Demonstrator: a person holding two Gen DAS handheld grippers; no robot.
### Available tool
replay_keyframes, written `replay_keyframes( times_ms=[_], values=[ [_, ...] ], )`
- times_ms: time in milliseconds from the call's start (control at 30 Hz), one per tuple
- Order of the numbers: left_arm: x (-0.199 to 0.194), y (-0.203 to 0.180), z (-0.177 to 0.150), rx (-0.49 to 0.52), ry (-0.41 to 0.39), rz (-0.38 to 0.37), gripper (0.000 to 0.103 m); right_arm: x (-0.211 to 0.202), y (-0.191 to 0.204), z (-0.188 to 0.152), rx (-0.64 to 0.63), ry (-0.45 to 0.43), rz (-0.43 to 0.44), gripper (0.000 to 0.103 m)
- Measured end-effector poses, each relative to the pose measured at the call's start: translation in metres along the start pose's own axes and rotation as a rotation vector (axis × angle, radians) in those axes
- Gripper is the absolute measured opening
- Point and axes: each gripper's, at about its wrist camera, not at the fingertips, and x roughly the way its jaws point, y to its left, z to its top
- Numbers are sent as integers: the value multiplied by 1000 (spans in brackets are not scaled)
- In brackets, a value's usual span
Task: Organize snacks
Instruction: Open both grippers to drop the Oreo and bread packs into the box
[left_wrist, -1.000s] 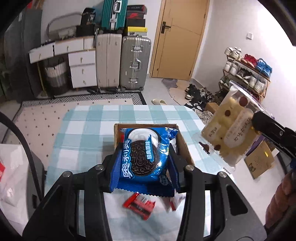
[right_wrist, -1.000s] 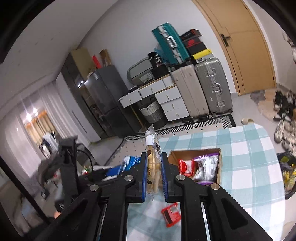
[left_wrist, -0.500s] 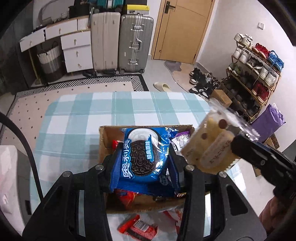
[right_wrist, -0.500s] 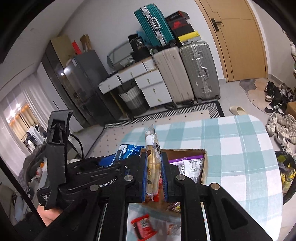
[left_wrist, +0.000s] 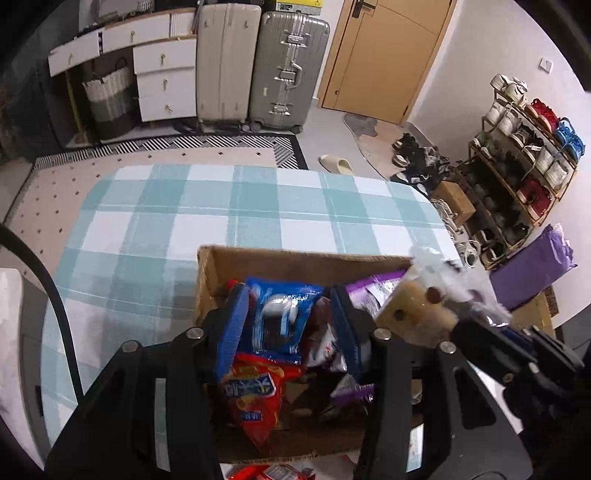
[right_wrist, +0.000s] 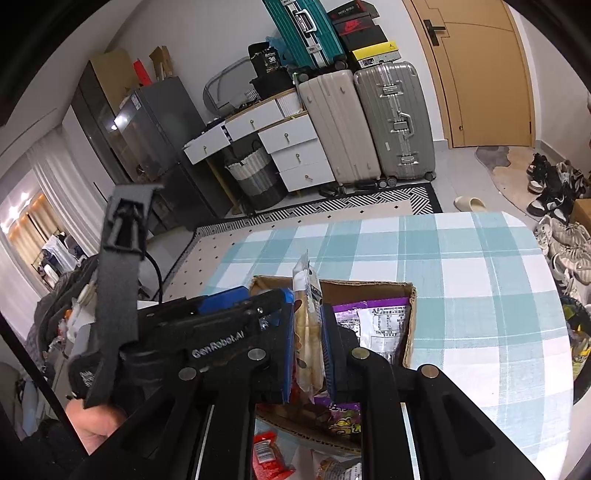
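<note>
Now the left claw (left_wrist: 291, 325) stands wide around the Oreo pack (left_wrist: 279, 321) over the box (left_wrist: 295, 258); the right claw (right_wrist: 306, 350) pinches the cake pack (right_wrist: 308, 332) beside it.

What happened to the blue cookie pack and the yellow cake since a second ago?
Both grippers came down over the cardboard box. The left gripper opened, leaving the Oreo pack loose in the box. The right gripper still clamps the wrapped cake. The box stayed put.

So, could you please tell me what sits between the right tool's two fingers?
A clear-wrapped beige pastry packet, clamped upright above the cardboard box, in the right wrist view.
</note>
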Motion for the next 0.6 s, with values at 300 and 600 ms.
replay_keyframes(
  times_ms=[300, 600],
  values=[
    [-34, -5, -12, 54, -74, 48, 70, -14, -4, 0, -9, -17, -57, 29],
    [-104, -8, -48, 91, -167, 92, 79, -79, 10, -10, -31, -87, -72, 31]
  ],
)
